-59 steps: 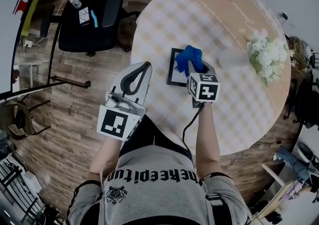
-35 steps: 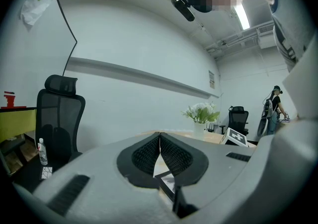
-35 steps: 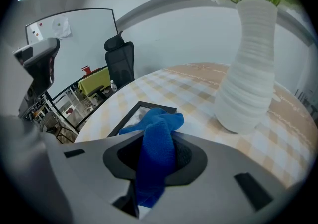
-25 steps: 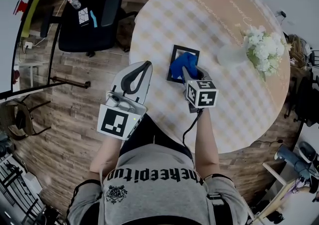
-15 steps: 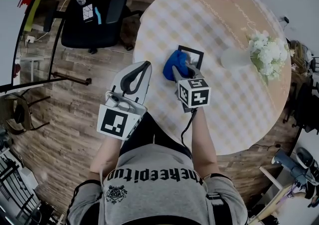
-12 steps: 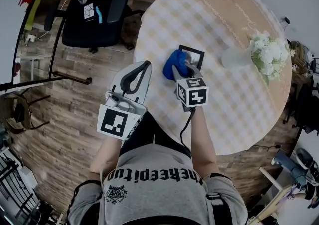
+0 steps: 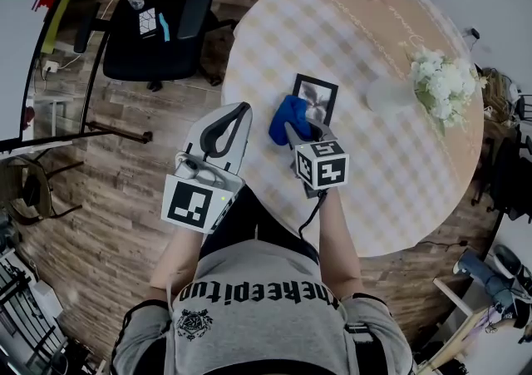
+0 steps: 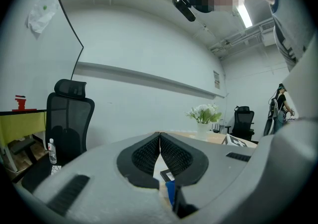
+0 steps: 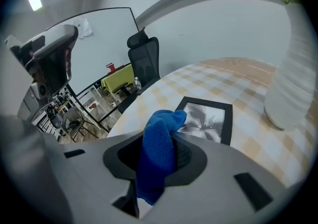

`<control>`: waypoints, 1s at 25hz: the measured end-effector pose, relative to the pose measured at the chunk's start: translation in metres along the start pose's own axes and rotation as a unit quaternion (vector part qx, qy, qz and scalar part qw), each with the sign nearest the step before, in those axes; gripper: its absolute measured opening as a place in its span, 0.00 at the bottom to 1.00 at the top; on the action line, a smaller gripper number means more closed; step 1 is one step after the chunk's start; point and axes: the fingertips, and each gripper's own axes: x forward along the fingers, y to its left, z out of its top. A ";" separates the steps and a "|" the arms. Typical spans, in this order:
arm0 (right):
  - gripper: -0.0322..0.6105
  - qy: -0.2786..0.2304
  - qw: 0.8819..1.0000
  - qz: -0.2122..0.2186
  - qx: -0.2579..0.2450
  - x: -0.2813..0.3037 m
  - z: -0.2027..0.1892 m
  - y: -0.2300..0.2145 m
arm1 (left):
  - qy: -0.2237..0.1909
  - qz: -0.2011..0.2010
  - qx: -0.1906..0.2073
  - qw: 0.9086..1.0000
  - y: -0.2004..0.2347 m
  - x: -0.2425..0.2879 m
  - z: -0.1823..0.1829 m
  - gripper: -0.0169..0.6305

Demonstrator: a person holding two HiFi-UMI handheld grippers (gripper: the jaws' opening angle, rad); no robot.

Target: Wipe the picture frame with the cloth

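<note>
Right gripper clamped tight on a bunched blue woven cloth, at the near left edge of a black-rimmed rectangular picture frame lying flat on a round check-clothed table. Left gripper pinched fully together, empty, by the table's left rim.

Corner of picture frame behind cloth, vase cut by edge
</note>
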 end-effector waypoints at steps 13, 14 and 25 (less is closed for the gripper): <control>0.20 -0.001 0.998 -0.064 -0.009 -0.025 -0.014 -0.043 | 0.003 -0.013 -0.002 1.000 -0.016 0.003 0.004 0.05; 0.20 -0.002 0.998 -0.069 -0.008 -0.029 -0.015 -0.048 | 0.002 -0.016 -0.006 1.000 -0.019 0.004 0.005 0.05; 0.20 -0.018 0.995 -0.091 0.022 -0.058 -0.026 -0.068 | -0.007 -0.047 0.010 0.999 -0.041 0.013 0.009 0.05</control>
